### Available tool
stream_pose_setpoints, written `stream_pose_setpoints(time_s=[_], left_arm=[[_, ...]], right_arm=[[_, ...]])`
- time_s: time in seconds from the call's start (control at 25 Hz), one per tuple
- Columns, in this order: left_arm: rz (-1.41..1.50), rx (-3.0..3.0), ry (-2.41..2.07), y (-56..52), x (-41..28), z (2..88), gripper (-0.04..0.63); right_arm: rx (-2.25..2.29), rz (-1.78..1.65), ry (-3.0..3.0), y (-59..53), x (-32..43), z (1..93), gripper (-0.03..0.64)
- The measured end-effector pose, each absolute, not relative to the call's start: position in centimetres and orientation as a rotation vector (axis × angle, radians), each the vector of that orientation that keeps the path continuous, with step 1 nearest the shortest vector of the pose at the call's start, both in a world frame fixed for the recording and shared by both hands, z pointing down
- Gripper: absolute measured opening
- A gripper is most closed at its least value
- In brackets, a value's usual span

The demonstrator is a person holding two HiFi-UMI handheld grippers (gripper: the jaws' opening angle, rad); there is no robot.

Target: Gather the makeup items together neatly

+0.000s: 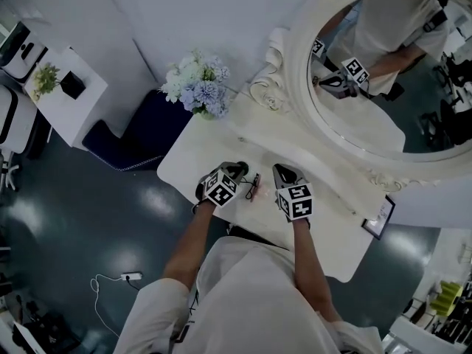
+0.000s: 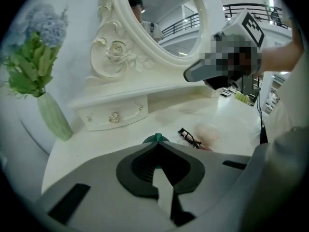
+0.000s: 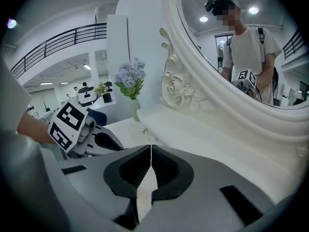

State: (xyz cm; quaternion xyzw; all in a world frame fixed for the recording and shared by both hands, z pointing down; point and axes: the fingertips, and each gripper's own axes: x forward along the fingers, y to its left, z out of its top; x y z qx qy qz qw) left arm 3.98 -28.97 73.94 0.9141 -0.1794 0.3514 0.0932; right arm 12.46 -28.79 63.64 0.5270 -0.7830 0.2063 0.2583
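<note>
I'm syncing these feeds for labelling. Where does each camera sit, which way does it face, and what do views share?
Head view: on the person's head, looking steeply down at the dressing table; both forearms, left gripper and right gripper show.
Left gripper view: on the left gripper, looking along its shut jaws toward the mirror; the right gripper shows.
Right gripper view: on the right gripper, looking along its shut jaws toward the flowers; the left gripper shows.
Shared: all three show mirror and flowers.

Green item (image 2: 149, 139) mostly hidden behind left gripper (image 2: 157, 143); pink obj (image 2: 208, 132) blurred.
</note>
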Motion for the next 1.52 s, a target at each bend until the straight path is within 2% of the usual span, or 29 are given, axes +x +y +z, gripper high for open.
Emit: stream_pose_setpoints(time_s=[0.32, 0.84, 1.08, 1.24, 1.52], left_arm=[[0.875, 2.503, -0.909, -29.9, -3.2, 72.6, 0.015], [0.792, 2.133, -1.287, -29.0, -12.4, 74.8, 0.015], [0.784, 2.07, -1.333, -29.3, -13.7, 76.6, 0.018], [0.791, 2.11, -1.324, -29.4, -13.3, 75.2, 0.096], [0.914, 2.401, -1.212, -28.7, -9.8, 73.1, 0.127]], right_arm=[[1.335, 0.541, -2.193, -29.1, 8.3, 64.3, 0.041], [1.212, 0.522, -2.23, -28.8, 3.9, 65.2, 0.041], [1.219, 0.526, -2.207, -28.3, 4.4, 65.6, 0.041], [1.232, 0.533, -2.199, -28.3, 4.9, 65.8, 0.042], [1.247, 0.558, -2.189, -27.8, 5.9, 66.2, 0.043]])
